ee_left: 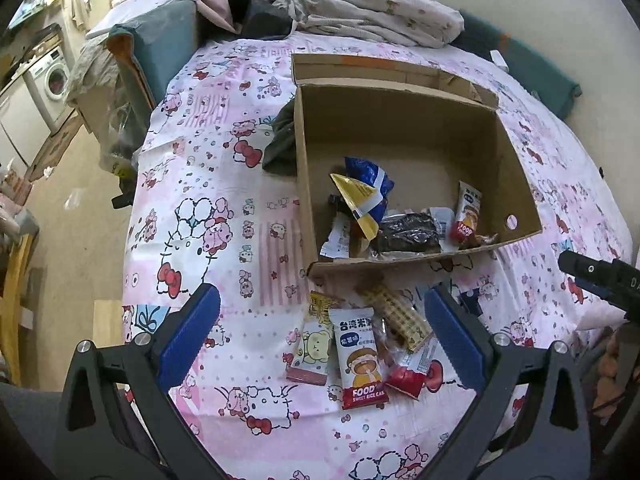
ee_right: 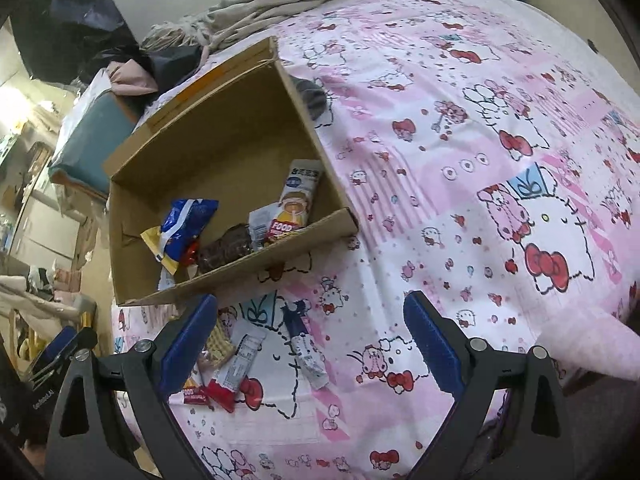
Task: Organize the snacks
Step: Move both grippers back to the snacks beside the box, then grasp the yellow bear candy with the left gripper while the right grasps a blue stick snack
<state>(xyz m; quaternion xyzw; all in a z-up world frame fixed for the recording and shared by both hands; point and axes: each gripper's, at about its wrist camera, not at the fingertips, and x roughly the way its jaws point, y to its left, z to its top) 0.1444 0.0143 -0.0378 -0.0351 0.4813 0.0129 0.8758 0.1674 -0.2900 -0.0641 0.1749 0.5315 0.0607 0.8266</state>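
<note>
Hovering above the pink cartoon-print bedsheet (ee_left: 224, 240), the left gripper (ee_left: 322, 334) is spread wide and empty, framing a cluster of loose wrappers: a white-and-red rice cake packet (ee_left: 360, 356), a yellow checked biscuit packet (ee_left: 398, 314) and a pale bear-print packet (ee_left: 314, 344). The right gripper (ee_right: 310, 334) is likewise released, holding nothing, over a slim grey-white sachet (ee_right: 306, 350). Beyond them sits the open brown cardboard box (ee_left: 400, 120), already holding a blue crinkled bag (ee_left: 366, 176) and dark wrapped snacks, so the near packets probably go in next.
</note>
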